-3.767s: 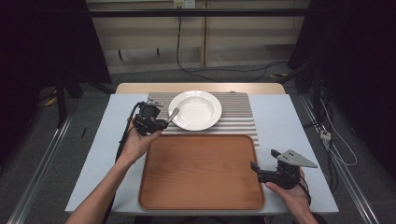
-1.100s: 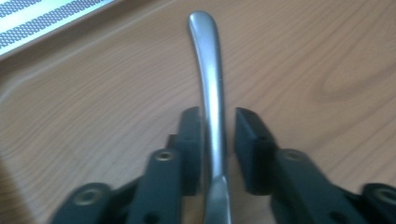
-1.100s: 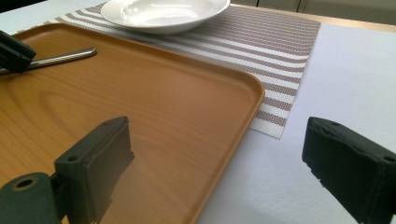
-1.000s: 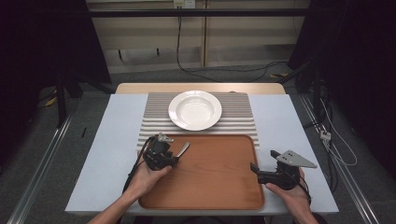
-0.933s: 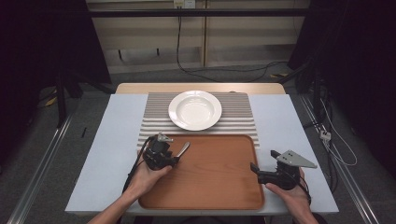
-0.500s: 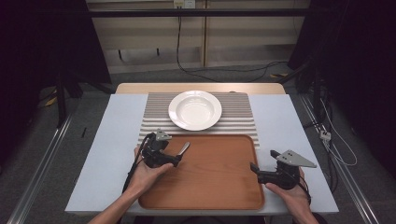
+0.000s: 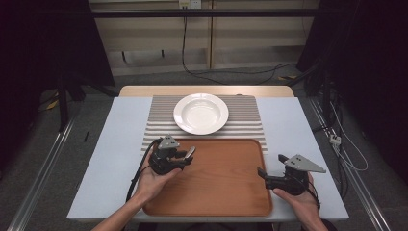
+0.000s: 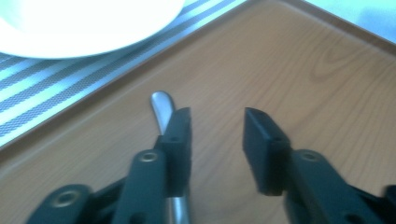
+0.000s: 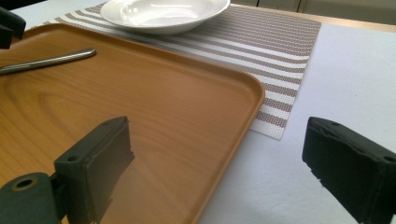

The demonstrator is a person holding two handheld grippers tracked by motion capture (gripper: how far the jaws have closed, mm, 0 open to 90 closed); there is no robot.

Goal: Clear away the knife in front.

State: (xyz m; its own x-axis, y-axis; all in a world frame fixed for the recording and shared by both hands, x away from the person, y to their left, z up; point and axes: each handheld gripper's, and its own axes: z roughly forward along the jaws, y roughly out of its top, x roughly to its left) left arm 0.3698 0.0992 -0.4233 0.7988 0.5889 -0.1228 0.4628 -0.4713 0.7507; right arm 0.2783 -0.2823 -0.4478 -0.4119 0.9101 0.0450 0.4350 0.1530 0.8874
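I rest the slim silver metal utensil (image 8: 161, 107) on the brown wooden tray (image 7: 226, 192); the left gripper (image 8: 215, 125), jaws just narrowed but apart with nothing between them, must lift away. The right gripper (image 9: 224, 154) gapes wide.

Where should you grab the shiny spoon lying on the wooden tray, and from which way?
Probably by its handle, from above. The spoon lies flat on the tray, so jaws should straddle the thin handle across its width; the slim, straight shaft fits between pads better than a wide end. The left gripper sits beside it, the handle outside its jaws.

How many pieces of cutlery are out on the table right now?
1: a metal utensil lying on the wooden tray, beside the left gripper; its working end is hidden.
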